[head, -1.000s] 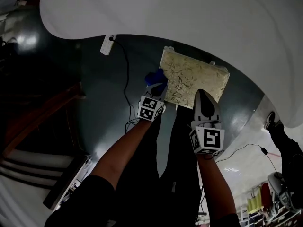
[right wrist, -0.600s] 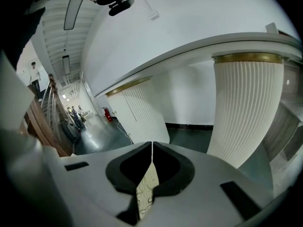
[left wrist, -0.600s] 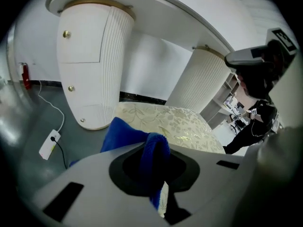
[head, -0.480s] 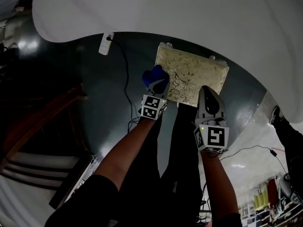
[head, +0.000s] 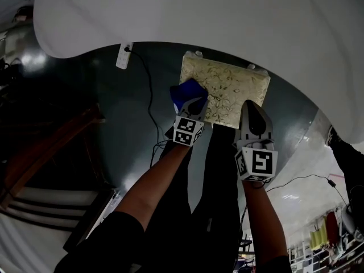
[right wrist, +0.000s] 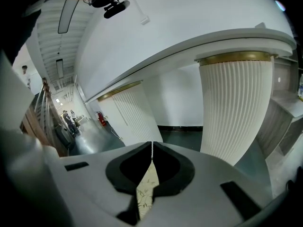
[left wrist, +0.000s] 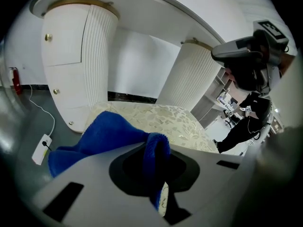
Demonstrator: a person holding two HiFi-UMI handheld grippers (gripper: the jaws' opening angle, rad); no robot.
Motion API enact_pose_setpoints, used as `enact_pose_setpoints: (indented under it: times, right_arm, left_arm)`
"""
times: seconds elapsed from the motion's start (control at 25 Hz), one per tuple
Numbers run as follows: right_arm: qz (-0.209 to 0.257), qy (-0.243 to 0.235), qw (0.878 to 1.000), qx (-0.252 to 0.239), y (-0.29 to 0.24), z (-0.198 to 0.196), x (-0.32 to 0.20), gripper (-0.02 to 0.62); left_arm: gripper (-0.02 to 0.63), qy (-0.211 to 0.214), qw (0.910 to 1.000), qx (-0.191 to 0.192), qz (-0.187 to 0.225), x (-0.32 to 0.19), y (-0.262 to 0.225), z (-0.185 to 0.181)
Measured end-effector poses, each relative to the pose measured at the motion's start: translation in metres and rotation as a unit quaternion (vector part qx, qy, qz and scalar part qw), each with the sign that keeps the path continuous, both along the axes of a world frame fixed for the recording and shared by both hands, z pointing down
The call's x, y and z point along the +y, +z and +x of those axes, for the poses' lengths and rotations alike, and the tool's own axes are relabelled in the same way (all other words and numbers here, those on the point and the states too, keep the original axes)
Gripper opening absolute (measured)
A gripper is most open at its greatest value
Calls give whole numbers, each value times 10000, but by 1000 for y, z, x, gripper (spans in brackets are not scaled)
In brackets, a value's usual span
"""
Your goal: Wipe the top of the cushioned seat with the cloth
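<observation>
The cushioned seat (head: 227, 87) is a cream pad with a leaf pattern, standing on the dark floor under a white counter. A blue cloth (head: 186, 94) hangs over the seat's near left corner, and my left gripper (head: 192, 104) is shut on it. In the left gripper view the cloth (left wrist: 111, 136) is pinched in the left gripper (left wrist: 155, 151), with the seat (left wrist: 161, 119) just beyond. My right gripper (head: 251, 108) hovers at the seat's near right edge, shut and holding nothing. In the right gripper view the right gripper (right wrist: 151, 146) has its jaws meeting, and a strip of seat (right wrist: 147, 188) shows below.
A white counter (head: 199, 16) overhangs the seat on fluted white columns (left wrist: 97, 56). A power strip (head: 123, 56) and its cable lie on the floor to the left. A wooden stair rail (head: 51, 147) is at far left. A person (head: 347, 164) stands at the right.
My left gripper and the blue cloth have edged right, from beside the seat's left side onto its near left corner. The right gripper has barely moved.
</observation>
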State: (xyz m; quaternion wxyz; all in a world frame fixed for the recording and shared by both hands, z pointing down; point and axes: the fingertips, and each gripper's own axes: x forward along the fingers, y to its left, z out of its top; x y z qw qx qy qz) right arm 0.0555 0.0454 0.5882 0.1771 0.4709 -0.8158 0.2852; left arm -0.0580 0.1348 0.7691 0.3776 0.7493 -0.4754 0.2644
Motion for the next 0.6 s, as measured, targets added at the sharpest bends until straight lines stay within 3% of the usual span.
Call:
enact_pose_setpoints:
  times: [0.6]
  right_arm:
    - [-100, 325, 9994, -19, 5, 33, 2, 38]
  left_arm:
    - [37, 264, 9986, 461, -78, 2, -3, 53]
